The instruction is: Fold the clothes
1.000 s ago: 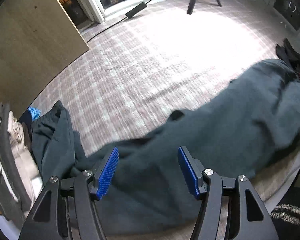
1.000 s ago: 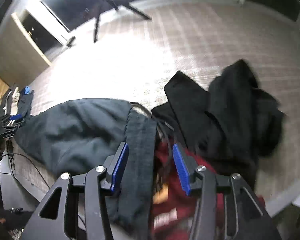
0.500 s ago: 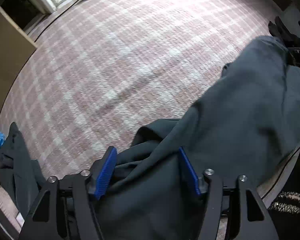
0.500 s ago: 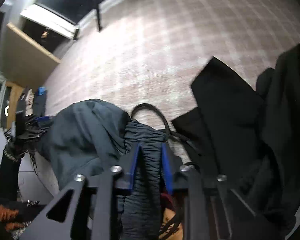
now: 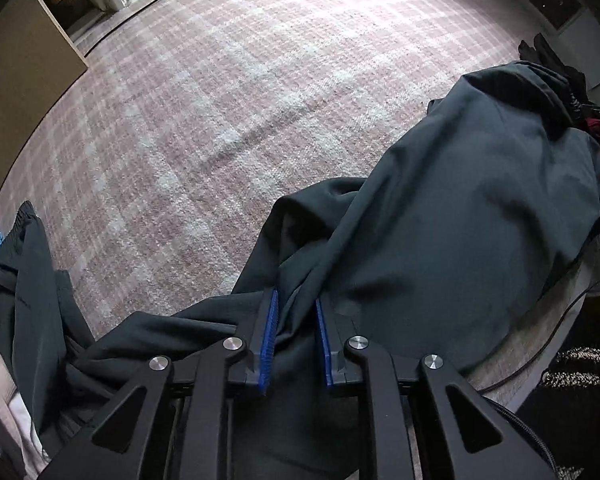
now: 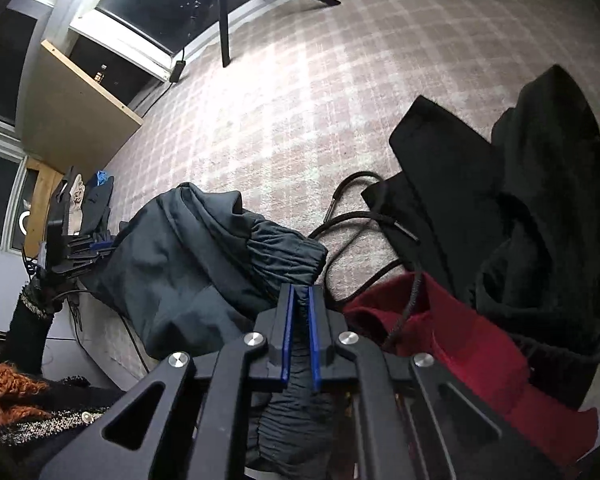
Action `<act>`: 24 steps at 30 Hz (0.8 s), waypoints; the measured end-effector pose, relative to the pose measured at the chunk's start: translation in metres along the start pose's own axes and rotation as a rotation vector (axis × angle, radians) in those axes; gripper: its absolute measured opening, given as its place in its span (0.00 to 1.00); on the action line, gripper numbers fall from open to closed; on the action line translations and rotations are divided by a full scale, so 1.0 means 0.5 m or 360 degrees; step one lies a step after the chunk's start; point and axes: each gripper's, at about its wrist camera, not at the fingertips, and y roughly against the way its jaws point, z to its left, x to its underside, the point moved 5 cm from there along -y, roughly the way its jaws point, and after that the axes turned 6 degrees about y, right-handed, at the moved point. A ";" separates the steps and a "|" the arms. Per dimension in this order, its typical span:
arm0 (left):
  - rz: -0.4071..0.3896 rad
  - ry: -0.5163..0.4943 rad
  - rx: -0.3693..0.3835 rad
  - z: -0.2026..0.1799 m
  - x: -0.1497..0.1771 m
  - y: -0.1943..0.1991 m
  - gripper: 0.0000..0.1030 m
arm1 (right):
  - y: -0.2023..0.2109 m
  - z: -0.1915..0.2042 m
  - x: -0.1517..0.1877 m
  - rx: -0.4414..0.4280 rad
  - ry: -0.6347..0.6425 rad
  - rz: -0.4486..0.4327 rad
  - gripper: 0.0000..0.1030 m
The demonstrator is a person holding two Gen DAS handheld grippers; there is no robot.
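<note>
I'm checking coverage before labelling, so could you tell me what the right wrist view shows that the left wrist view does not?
Only the right wrist view shows the black garment in full, the black drawstring cord, and the right hand-held gripper shut on the gathered waistband. Only the left wrist view shows the left hand-held gripper pinching a fold of the dark green trousers. Both share those trousers, the checked carpet and the red garment.

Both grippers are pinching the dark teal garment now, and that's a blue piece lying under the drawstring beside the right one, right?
Not blue: the piece under the drawstring is red, as the right wrist view shows. The left gripper and the right gripper do pinch the dark teal garment.
</note>
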 end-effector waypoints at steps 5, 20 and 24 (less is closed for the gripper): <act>-0.0008 -0.0009 0.0003 -0.005 0.015 0.002 0.16 | -0.029 -0.009 -0.009 -0.0013 -0.0093 0.0028 0.14; -0.0122 0.0007 0.0034 -0.003 0.015 0.066 0.04 | 0.007 0.014 -0.102 -0.0057 -0.0028 -0.0175 0.06; -0.0240 0.0039 0.0041 0.016 0.025 0.139 0.04 | 0.099 0.037 -0.123 -0.0073 -0.0005 -0.0344 0.06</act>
